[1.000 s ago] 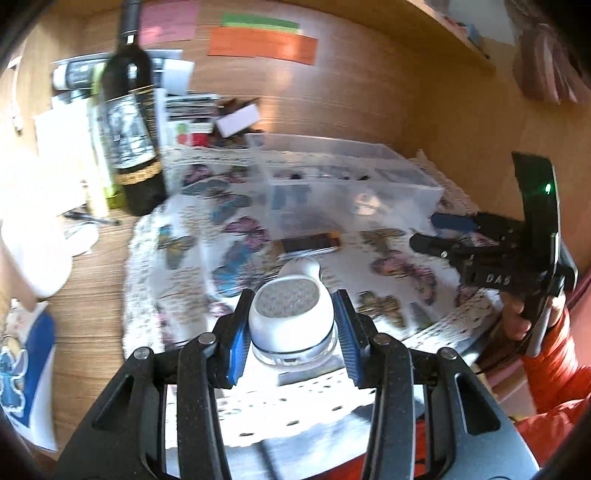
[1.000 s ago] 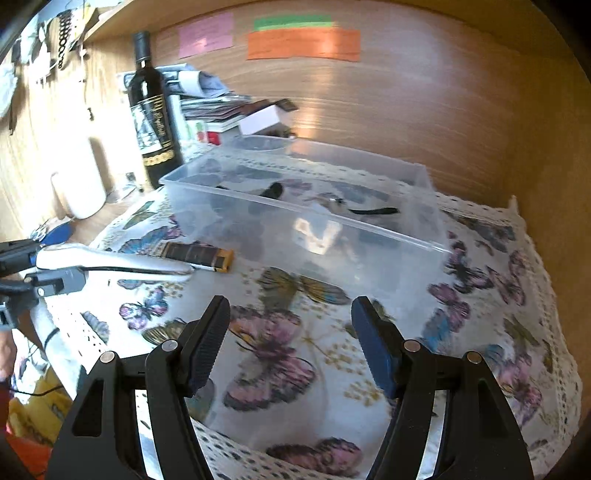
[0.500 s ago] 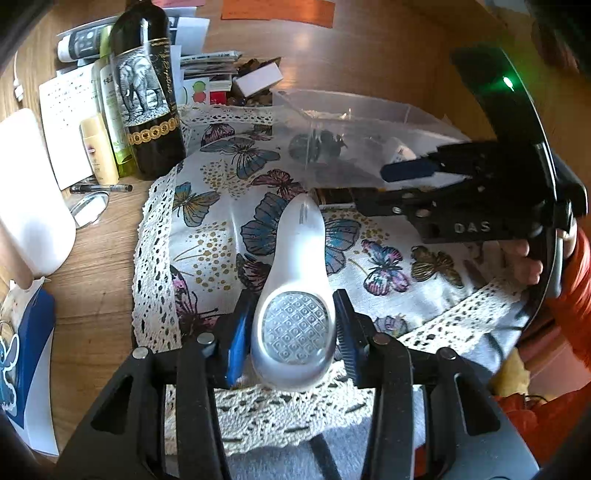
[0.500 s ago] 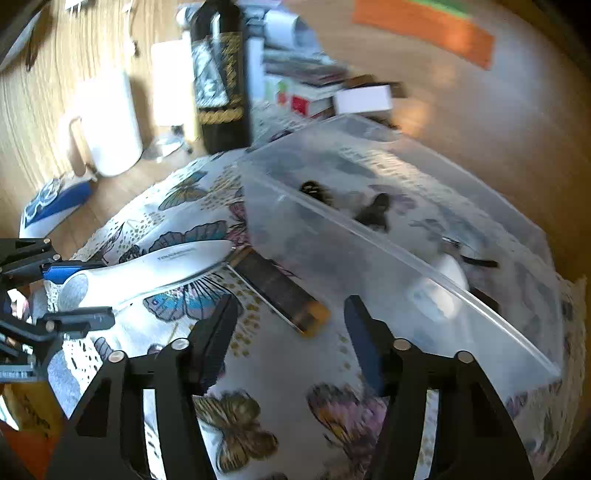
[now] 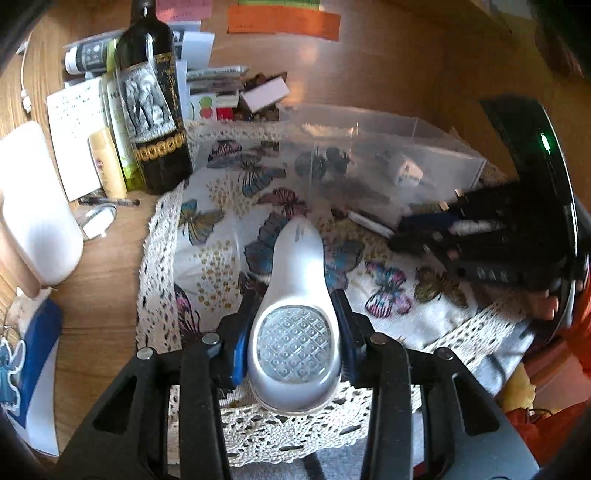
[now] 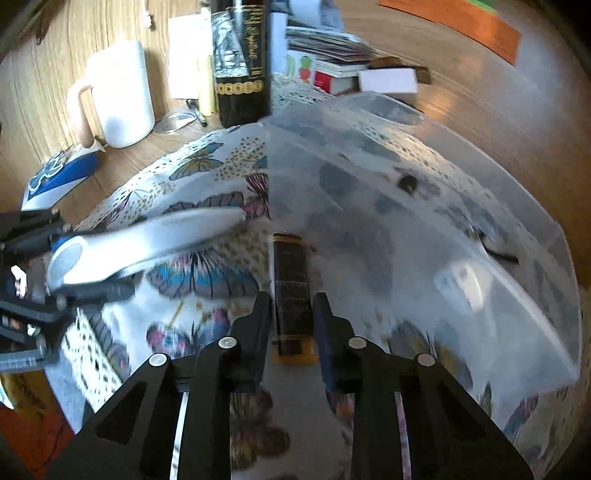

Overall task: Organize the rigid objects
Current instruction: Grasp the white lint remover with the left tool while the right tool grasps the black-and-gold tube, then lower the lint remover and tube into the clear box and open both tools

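The right gripper [image 6: 290, 325] has just been closing, and its jaws now pinch the dark slim lighter-like stick [image 6: 291, 291] that lies on the butterfly cloth [image 6: 207, 273] just left of the clear plastic bin [image 6: 424, 206]. That looks like a secured pick, ready to lift into the bin on its right. The stick is brown-black with orange-gold ends. The left gripper [image 5: 293, 350] clamps the broad end of a white foot file [image 5: 295, 295], its tip pointing at the bin.

white tablecloth [image 5: 207, 254] with coloured butterflies, lace edge; silver-white device [image 5: 295, 332]; dark bottle [image 5: 155, 110], gold band; orange note [image 5: 284, 22]
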`<state>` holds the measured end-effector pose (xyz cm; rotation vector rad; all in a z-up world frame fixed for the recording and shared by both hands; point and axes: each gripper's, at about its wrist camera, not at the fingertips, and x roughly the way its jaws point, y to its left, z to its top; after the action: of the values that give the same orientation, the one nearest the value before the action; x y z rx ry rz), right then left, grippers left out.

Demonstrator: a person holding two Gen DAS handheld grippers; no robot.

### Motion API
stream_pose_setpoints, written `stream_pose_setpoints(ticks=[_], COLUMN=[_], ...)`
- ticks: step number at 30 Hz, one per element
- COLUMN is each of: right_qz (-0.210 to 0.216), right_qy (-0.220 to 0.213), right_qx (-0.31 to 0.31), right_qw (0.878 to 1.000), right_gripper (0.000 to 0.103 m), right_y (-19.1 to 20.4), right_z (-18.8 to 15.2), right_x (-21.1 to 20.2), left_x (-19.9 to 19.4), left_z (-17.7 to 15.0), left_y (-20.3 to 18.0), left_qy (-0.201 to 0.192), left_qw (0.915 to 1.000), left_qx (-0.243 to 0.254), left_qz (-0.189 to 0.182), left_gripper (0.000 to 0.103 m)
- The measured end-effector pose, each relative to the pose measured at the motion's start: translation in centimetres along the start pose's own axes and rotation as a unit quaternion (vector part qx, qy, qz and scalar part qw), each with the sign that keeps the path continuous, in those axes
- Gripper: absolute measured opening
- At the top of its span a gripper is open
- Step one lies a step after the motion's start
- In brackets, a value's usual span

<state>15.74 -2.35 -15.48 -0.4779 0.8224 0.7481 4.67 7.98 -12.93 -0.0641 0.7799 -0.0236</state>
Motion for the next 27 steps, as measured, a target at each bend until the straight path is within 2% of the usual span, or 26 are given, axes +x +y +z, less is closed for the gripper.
stream_pose_setpoints(ticks=[6,8,11,16,23,27], right_qz=[-0.013,-0.021,-0.03,-0.037,-0.033,-0.035], right_qy=[-0.032,-0.047,-0.067,-0.046,-0.003,-0.024], right_qx=[0.044,0.056,0.062,0.057,0.055,0.055], right_qw=[0.998,0.997,0.995,0.997,0.998,0.998], right_gripper=[0.019,0.01,0.01,0.011,0.012,0.01], right_y=[-1.5,-2.0,-2.4,-2.6,-3.3,-3.3], right_z=[-2.2,-2.6,-3.0,-3.8,-4.2,-3.9], right_x=[-3.1,-4.5,-6.1,-5.6,-2.6,-3.1], left_x=[-2.3,-2.8,-3.5,-3.9,-3.9,-4.5], left_z=[2.4,3.2,4.4,6.0,7.7,8.8], left_y=[-0.6,-1.0,-1.7,-3.4,-5.0,-5.1], left_qy=[-0.034,-0.043,-0.053,-0.064,-0.074,-0.086], left_qw=[0.9994,0.9991,0.9986,0.9974,0.996,0.995], left_qx=[0.0,0.001,0.008,0.024,0.038,0.032], left_qz=[0.003,0.002,-0.007,-0.021,-0.033,-0.038], left_gripper=[0.039,0.039,0.039,0.039,0.039,0.039])
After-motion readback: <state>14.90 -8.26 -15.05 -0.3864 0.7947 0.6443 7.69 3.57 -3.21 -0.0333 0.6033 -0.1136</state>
